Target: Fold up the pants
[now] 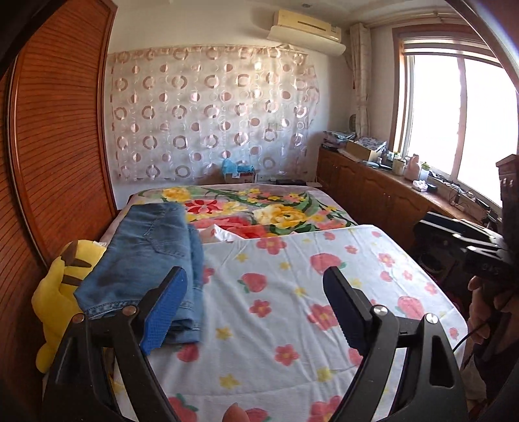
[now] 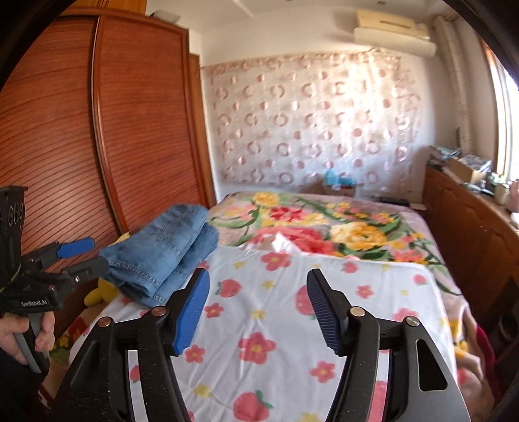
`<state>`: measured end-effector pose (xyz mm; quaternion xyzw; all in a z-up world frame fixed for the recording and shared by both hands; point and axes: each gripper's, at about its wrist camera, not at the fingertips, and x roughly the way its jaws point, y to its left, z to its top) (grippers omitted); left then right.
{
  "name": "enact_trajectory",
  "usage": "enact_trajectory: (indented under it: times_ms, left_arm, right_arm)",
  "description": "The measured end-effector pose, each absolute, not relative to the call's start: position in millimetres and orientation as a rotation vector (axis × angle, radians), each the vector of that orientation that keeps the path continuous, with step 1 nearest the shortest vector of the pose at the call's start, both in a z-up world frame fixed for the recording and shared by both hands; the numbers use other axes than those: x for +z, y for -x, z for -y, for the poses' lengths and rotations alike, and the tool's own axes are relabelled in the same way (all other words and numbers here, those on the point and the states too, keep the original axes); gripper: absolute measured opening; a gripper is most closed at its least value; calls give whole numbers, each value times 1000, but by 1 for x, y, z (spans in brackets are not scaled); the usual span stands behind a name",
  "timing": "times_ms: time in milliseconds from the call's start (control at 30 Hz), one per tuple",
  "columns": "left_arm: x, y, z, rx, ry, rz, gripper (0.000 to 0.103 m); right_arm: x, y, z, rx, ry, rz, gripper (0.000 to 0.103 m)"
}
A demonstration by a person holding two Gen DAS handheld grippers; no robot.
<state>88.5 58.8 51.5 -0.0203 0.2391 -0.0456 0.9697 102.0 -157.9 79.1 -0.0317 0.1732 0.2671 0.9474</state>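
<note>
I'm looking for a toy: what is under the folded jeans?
A yellow plush pokes out beneath the jeans, beside the strawberry sheet. The rest of it is covered.

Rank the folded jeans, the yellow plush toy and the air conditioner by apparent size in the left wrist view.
1. Folded jeans, largest.
2. Yellow plush toy, partly hidden by the jeans.
3. Air conditioner, smallest, though much farther away, so true size is unsure.

Folded jeans (image 1: 146,256) beside splayed jaws
</note>
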Motion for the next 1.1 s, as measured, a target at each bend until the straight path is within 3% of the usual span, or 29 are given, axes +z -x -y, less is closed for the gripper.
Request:
enact_trajectory:
  times_ms: [333, 1100]
  left_arm:
    - [66, -80, -38, -80, 58, -452, 86]
    - [70, -64, -20, -56, 21, -436, 86]
  right_arm:
    - [74, -43, 180, 429, 30, -299, 71]
    - [71, -38, 168, 402, -1, -281, 71]
